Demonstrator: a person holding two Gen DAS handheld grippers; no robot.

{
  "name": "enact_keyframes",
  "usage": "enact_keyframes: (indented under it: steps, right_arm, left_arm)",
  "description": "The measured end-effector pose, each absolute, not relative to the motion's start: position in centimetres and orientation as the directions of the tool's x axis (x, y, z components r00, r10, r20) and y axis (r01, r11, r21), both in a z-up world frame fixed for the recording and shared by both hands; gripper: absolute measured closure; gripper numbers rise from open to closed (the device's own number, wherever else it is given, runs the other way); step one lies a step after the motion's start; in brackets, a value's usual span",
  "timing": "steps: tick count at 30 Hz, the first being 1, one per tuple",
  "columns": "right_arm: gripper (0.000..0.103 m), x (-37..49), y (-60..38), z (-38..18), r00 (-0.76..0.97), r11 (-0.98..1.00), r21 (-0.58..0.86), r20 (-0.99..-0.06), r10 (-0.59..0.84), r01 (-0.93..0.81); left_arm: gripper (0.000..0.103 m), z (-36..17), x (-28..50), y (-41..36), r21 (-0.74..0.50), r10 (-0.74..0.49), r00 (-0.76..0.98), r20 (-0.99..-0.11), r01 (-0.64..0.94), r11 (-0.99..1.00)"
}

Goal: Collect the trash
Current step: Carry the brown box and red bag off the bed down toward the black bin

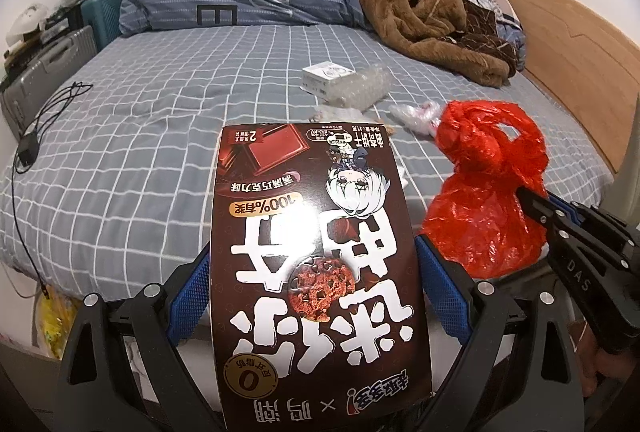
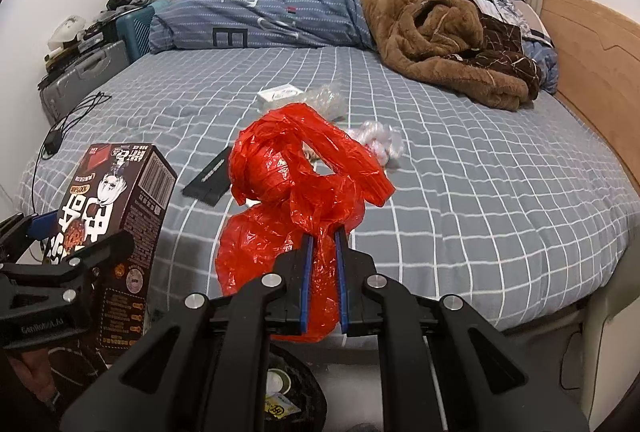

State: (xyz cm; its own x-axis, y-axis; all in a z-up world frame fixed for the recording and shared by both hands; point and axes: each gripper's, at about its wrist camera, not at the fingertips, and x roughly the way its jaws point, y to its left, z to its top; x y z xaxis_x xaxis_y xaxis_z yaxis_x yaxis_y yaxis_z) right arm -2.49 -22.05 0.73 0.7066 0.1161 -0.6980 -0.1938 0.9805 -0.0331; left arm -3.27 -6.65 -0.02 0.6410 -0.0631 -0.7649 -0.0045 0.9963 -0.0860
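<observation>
My left gripper (image 1: 314,264) is shut on a dark brown cookie box (image 1: 320,252) and holds it above the bed's near edge; the box also shows in the right wrist view (image 2: 116,216). My right gripper (image 2: 322,240) is shut on a crumpled red plastic bag (image 2: 296,184), held to the right of the box; the bag also shows in the left wrist view (image 1: 488,188). On the bed lie a small white box (image 2: 278,95), clear bubble wrap (image 2: 328,98), a crumpled clear wrapper (image 2: 378,138) and a flat black packet (image 2: 210,176).
The bed (image 2: 460,172) has a grey checked sheet, a folded blue duvet (image 2: 264,16) and a brown fleece garment (image 2: 440,32) at the back. A black cable with charger (image 1: 28,148) lies at the left. Suitcases (image 1: 48,68) stand left. A dark bin (image 2: 296,388) is below.
</observation>
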Motion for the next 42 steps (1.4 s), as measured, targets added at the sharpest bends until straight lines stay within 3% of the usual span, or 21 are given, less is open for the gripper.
enact_keyframes:
  steps: [42]
  right_arm:
    - [0.093,-12.6,-21.3,-7.3,0.509,0.963,-0.044,-0.855,0.101,-0.266]
  left_arm:
    - [0.012,-5.5,-14.6,-7.2,-0.070,-0.044,0.515,-0.856,-0.030,0.997]
